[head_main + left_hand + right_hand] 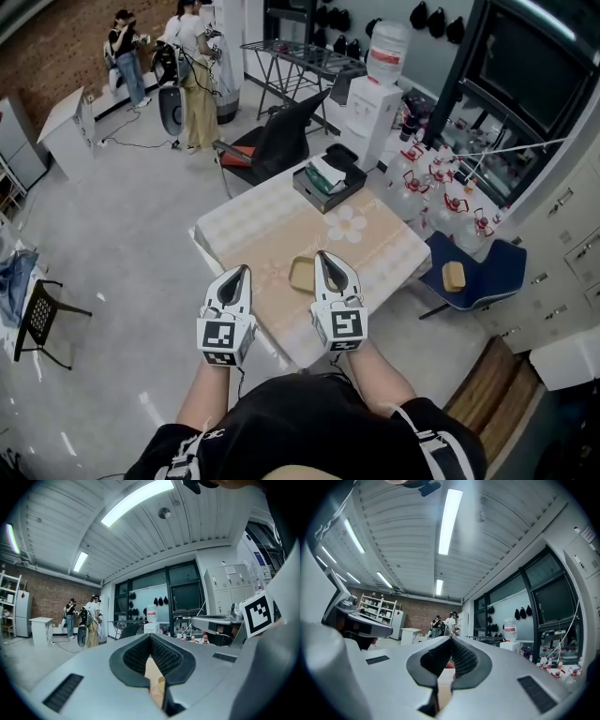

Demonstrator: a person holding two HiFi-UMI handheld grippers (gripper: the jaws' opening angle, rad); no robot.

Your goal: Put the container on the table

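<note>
Closest in, the right hand-held gripper [325, 264] holds its jaws pressed together on nothing, its tip just right of the small tan rectangular container [301, 274]. The left hand-held gripper [243, 277], also closed and empty, sits left of that container, apart from it. That container rests flat on the peach-clothed square worktop [272, 220], so the placing looks done. Best now: draw both away level, without clipping the container's rim.

I count two grippers, my left gripper [243, 271] and right gripper [322, 256]. There is one table [272, 234] and one black tray [309, 195]. Of two containers, one tan container [302, 274] lies on the table and a second tan container [454, 276] on the one blue chair [497, 262]. There is also one black chair [277, 141] and one water dispenser [375, 98].
</note>
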